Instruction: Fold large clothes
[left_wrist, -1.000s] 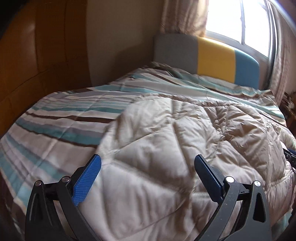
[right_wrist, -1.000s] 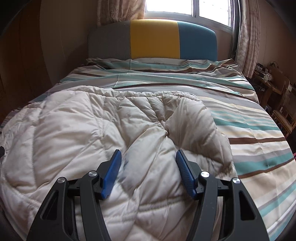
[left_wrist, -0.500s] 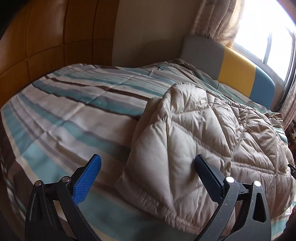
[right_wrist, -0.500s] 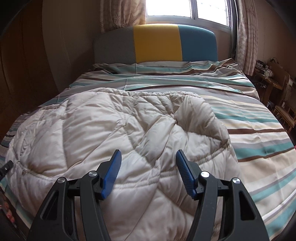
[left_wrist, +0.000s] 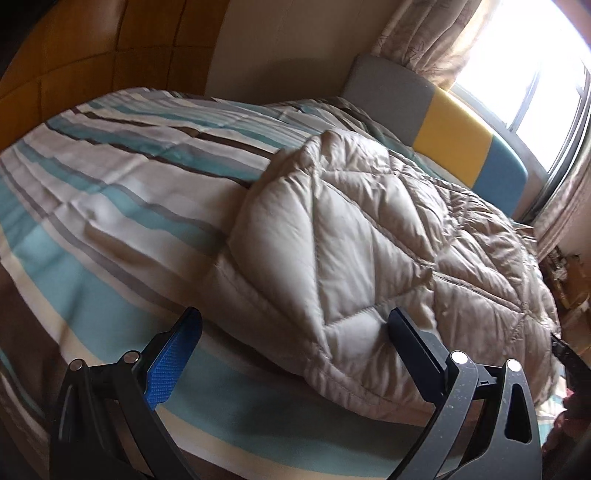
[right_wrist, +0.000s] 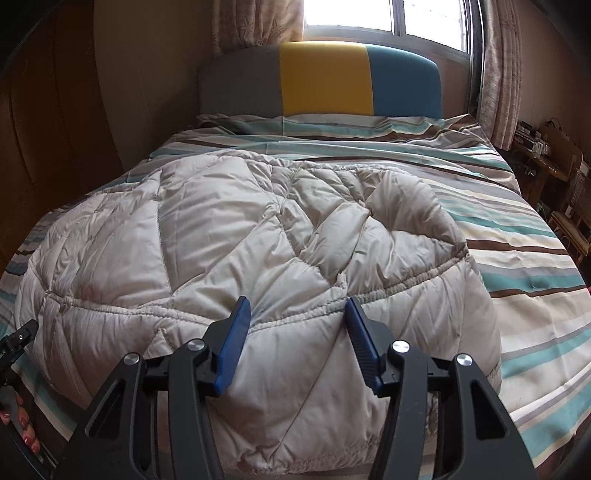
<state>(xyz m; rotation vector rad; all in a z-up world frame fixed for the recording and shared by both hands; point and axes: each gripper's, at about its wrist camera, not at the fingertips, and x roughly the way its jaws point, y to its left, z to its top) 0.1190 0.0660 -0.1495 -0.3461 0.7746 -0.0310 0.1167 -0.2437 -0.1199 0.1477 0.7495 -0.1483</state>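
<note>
A large beige quilted jacket lies spread on the striped bedspread. My left gripper is open wide just above the jacket's near left corner, which sits between the fingers with no pad touching it. In the right wrist view the same jacket fills the middle. My right gripper hovers over the elastic seam near the hem. Its jaws are closing, with fabric below and between them but not pinched. The left gripper's tip shows at the left edge.
A grey, yellow and blue headboard stands under the window at the far end. Wooden panelling runs along the left of the bed. Cluttered wooden furniture lines the right. Bare striped bedspread lies right of the jacket.
The left gripper swung left and rolled, from over the jacket's middle to its left corner. The right gripper drew back toward the near hem and its jaws narrowed slightly.
</note>
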